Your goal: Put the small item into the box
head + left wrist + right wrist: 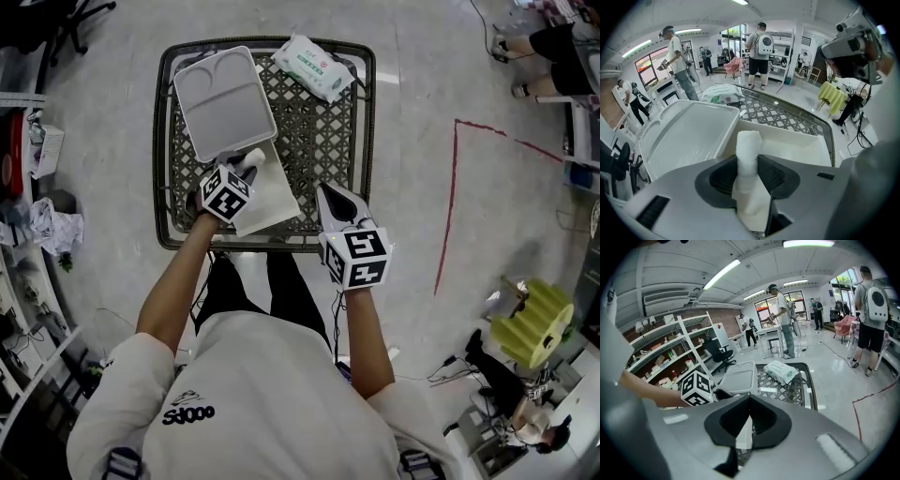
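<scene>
The left gripper [749, 174] is pinching the white roll [748, 147] upright between widely spread fingers, over the 11 o'clock corner of the open box [274, 199] on the wicker table [328, 141]. The right gripper [749, 401] is hovering at the box's 3 o'clock, jaws pressed together and empty.

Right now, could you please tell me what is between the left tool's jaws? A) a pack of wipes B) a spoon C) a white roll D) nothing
C: the left gripper view shows a white roll standing gripped in the left tool.
</scene>
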The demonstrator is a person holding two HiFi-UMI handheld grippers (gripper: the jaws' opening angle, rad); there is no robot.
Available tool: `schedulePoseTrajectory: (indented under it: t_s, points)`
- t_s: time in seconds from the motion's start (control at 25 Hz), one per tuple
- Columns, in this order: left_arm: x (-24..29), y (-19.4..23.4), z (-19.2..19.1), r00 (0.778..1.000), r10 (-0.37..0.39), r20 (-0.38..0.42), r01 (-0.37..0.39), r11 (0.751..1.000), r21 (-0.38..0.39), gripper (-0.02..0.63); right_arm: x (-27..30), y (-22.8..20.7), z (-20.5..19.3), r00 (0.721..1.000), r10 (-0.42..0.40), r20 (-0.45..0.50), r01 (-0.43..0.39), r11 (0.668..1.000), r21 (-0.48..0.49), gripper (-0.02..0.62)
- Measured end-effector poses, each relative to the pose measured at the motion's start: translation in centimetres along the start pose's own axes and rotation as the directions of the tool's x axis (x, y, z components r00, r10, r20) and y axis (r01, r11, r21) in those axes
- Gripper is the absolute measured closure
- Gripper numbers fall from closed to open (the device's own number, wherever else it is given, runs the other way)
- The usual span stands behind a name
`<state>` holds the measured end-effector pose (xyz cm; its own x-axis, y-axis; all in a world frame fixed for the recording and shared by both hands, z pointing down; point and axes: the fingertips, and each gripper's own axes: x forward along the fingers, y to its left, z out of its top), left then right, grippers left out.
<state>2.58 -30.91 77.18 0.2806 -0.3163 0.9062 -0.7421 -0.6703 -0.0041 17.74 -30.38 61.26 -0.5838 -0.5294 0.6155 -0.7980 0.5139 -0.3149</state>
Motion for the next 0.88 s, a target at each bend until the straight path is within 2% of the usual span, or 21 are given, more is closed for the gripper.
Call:
schedulePoseTrajectory:
  t_s: [0.56,0.88]
  points:
    - [0.0,-0.3,0.5,0.999,-0.009,0.031,0.008,1.000,0.029,0.448,-0.6,-0.6,-0.6,0.999,-0.044,-0.008,0.045,0.998,0.041,0.584]
    - [-3.0,-0.1,1.1,0.995,-0.034,0.095,0.029,0.998,0.057,0.452,-2.0,0.8,0.8,0.994,-0.097,0.043,0.095,0.995,0.037,0.584]
